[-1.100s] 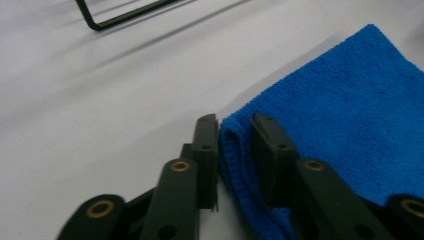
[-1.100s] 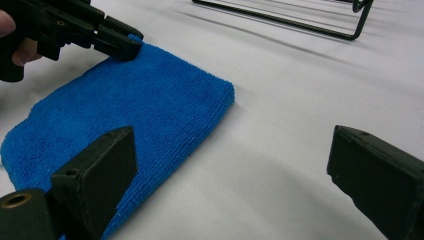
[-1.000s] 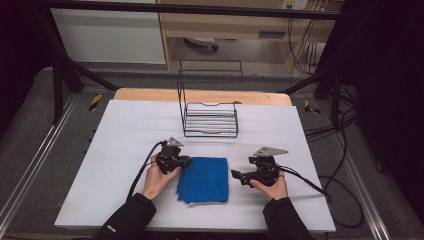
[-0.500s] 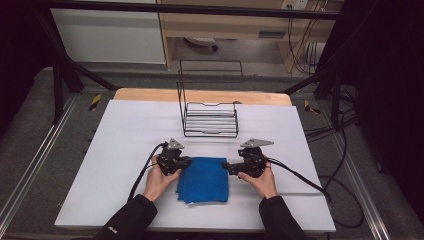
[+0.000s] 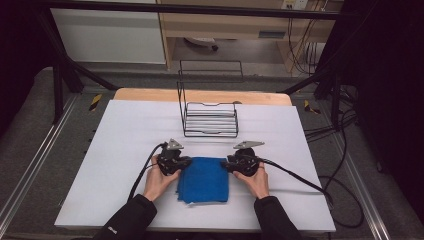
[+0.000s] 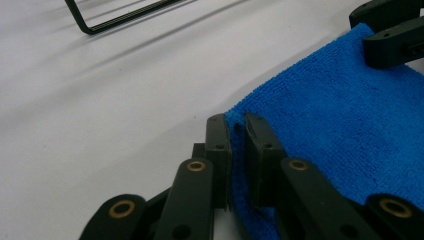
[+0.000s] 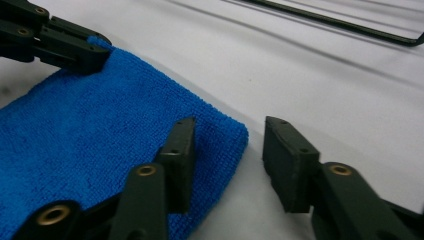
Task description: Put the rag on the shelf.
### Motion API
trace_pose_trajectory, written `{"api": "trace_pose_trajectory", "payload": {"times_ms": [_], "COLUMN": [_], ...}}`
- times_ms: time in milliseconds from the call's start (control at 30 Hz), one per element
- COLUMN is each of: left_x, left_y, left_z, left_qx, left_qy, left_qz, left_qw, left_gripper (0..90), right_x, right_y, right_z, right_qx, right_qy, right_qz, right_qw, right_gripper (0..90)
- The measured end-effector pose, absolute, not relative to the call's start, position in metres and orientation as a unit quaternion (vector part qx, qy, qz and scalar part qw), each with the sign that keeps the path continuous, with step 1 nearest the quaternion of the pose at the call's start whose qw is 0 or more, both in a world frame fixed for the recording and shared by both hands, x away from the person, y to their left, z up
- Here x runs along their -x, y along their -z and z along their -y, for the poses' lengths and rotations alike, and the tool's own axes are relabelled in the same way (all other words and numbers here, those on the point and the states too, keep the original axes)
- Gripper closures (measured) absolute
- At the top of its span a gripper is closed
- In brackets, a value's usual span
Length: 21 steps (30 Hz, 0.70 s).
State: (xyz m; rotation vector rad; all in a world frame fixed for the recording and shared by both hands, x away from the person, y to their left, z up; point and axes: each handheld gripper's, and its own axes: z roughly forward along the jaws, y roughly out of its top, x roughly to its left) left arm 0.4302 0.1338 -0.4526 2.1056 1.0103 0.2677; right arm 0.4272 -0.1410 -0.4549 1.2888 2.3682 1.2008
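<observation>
- High view: a folded blue microfibre cloth (image 5: pixel 204 179) lies on the white surface (image 5: pixel 125 130), just in front of a black wire rack (image 5: pixel 209 117).
- The left tool (image 6: pixel 236 145) is clenched on the cloth's far left corner.
- The right tool (image 7: pixel 227 150) stands released, its jaws straddling the far right corner, not yet pinched.
- One corner gripped, then; lifting or folding looks yet to begin.

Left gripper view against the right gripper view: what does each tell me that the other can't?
Left gripper view: the left gripper has its jaws shut on the far corner of the folded blue microfibre cloth. Right gripper view: the right gripper has its jaws open astride the cloth's other far corner, not yet pinching. Both: the cloth lying flat on the white table, the black wire rack beyond.
</observation>
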Motion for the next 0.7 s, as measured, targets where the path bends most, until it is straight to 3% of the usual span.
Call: {"api": "trace_pose_trajectory", "payload": {"times_ms": [333, 700], "left_x": [-0.4313, -0.4311], "left_y": [0.4534, 0.4486], "left_z": [-0.1359, -0.1398], "left_qx": [-0.825, -0.819], "left_qy": [-0.098, -0.093], "left_qz": [-0.396, -0.400], "left_qw": [0.392, 0.402], "left_gripper": [81.3, 82.7], "right_x": [-0.4268, -0.4252], "right_y": [0.4561, 0.4501], "right_z": [0.1389, 0.1409], "right_qx": [-0.453, -0.463], "right_qy": [-0.408, -0.416], "right_qz": [-0.790, -0.781], "right_qw": [0.056, 0.045], "right_gripper": [81.9, 85.4]}}
